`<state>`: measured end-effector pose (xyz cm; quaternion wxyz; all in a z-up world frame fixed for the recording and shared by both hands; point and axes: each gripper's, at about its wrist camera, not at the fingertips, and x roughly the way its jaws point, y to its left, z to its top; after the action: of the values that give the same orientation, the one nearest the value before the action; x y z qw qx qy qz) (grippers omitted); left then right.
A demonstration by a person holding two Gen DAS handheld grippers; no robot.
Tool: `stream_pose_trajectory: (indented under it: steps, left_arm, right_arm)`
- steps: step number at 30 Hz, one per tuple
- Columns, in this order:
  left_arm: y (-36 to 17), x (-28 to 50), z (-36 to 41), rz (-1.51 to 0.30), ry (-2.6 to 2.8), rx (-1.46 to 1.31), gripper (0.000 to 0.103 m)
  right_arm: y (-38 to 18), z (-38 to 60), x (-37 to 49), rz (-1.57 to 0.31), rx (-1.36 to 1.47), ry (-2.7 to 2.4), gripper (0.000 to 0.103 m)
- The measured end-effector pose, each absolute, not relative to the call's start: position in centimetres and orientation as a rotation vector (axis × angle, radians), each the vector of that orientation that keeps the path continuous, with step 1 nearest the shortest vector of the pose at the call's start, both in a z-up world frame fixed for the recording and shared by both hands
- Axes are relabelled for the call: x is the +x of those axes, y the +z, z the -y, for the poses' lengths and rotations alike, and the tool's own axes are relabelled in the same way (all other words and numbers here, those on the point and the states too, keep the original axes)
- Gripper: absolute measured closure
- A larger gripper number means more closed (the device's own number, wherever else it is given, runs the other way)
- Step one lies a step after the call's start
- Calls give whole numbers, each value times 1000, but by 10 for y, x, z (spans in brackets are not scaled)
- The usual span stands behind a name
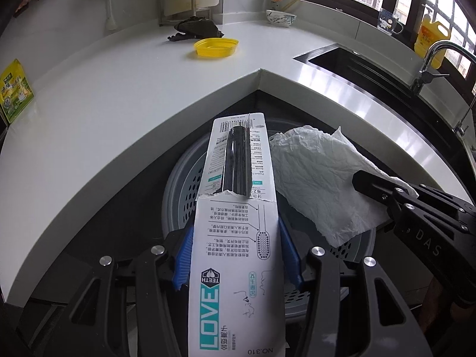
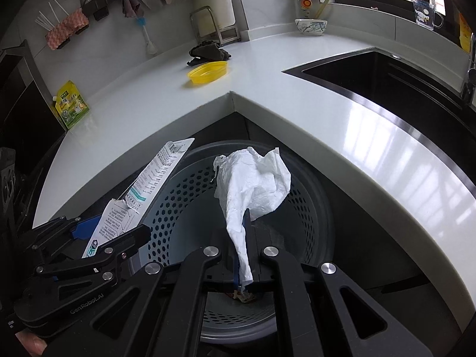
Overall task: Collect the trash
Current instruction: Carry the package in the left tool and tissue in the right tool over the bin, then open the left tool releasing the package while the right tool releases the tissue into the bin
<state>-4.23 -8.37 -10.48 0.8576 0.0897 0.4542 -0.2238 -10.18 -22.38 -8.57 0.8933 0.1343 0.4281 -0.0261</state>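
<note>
Left gripper (image 1: 236,255), blue pads clamped on the edges of a torn toothbrush package (image 1: 238,238): a long white card printed "LOVE", "TEETH" and "NO.310", with Chinese text, a barcode at the far end and a dark clear blister along the upper half. The card is ripped across its middle. It is held above a grey perforated trash bin (image 1: 184,184) standing on the floor in the inner corner of the white countertop (image 1: 104,104).

Right gripper (image 2: 242,255), arm marked "DAS", jaws closed on a crumpled white paper towel (image 2: 253,184), whose loose end fans out over the same bin (image 2: 184,223). The left tool's body reads "GenRobot.AI".

On the countertop: a yellow plastic lid (image 1: 216,47), a dark rag (image 1: 196,28), a green-and-yellow pouch (image 1: 15,90) with Chinese lettering, a patterned bowl (image 1: 281,17).
</note>
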Motion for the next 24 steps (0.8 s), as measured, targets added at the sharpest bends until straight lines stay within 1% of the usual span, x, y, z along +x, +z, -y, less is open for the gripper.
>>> stream_pose_trajectory:
  steps: [7,13,18,19,20,21,22,23,24]
  left_arm:
    - [-121,-38,86,-1010,-474,194,52]
    - [-126,-36,87,-1024,-473,200,52]
    - [-125,-35,85,-1019,-463,198,41]
    - [-124,-35,84,-1015,-459,197,38]
    - [-123,-34,83,-1011,-455,195,35]
    - [-123,-34,82,-1007,-451,194,34]
    - [-122,-34,81,-1004,-446,193,31]
    - [-121,-34,81,-1002,-441,190,30]
    - [-121,-33,80,-1001,-437,187,29]
  right_arm:
    - [-108,226,-98,-948,310,-58,101]
    - [-119,227,-94,-983,315,-55,101]
    - [-120,230,-94,-978,325,-55,98]
    - [-119,231,-94,-971,325,-59,92]
    - [-117,232,-95,-964,323,-67,79]
    - [-116,233,-96,-954,321,-73,70]
    - [-114,233,-97,-941,320,-79,56]
    - [-112,234,-99,-929,318,-84,54]
    - [-111,235,-99,-926,316,-86,54]
